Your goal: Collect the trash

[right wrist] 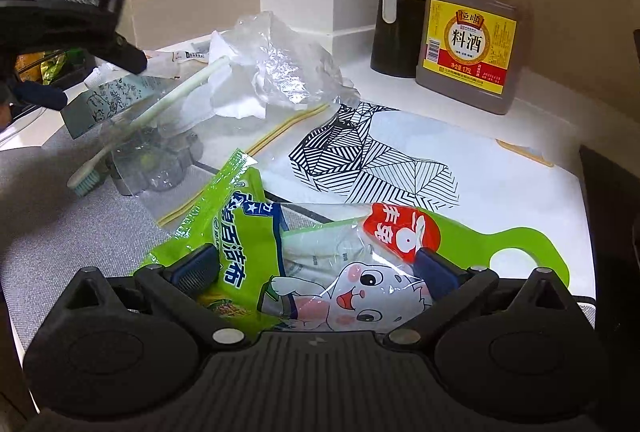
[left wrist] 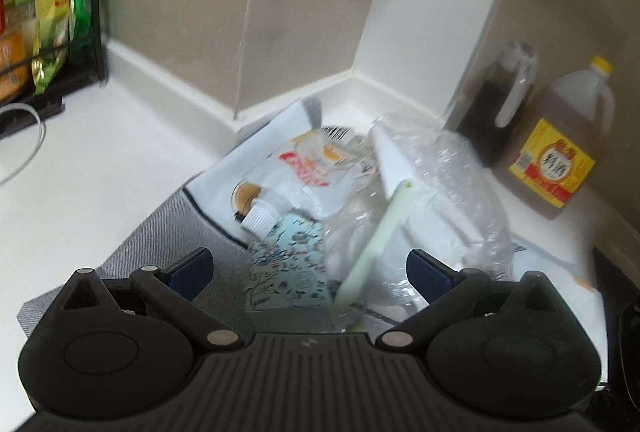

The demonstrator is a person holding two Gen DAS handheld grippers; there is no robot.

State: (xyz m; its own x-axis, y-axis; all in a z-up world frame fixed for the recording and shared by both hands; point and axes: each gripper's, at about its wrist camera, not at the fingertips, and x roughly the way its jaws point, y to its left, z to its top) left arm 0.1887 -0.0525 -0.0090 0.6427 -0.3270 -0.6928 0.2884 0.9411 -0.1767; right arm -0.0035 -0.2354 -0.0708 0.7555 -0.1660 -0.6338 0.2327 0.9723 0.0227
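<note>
A pile of trash lies on a white counter. In the left wrist view I see a white spouted pouch (left wrist: 304, 168), a patterned blue packet (left wrist: 286, 264), a pale green toothbrush (left wrist: 376, 232) and crumpled clear plastic (left wrist: 432, 168). My left gripper (left wrist: 308, 272) is open just above the packet and toothbrush. In the right wrist view a green cleaning-cloth wrapper (right wrist: 288, 256) lies between the fingers of my right gripper (right wrist: 316, 268), which is open around it. The toothbrush (right wrist: 160, 108), the clear plastic (right wrist: 280, 64) and the left gripper (right wrist: 80, 32) show further back.
A cooking wine jug (right wrist: 472, 28) and a dark sauce bottle (right wrist: 400, 12) stand at the back right against the wall. A grey mat (right wrist: 60, 224) and a white cloth with a line drawing (right wrist: 400, 160) lie under the trash. A rack with snack bags (left wrist: 56, 12) stands at the far left.
</note>
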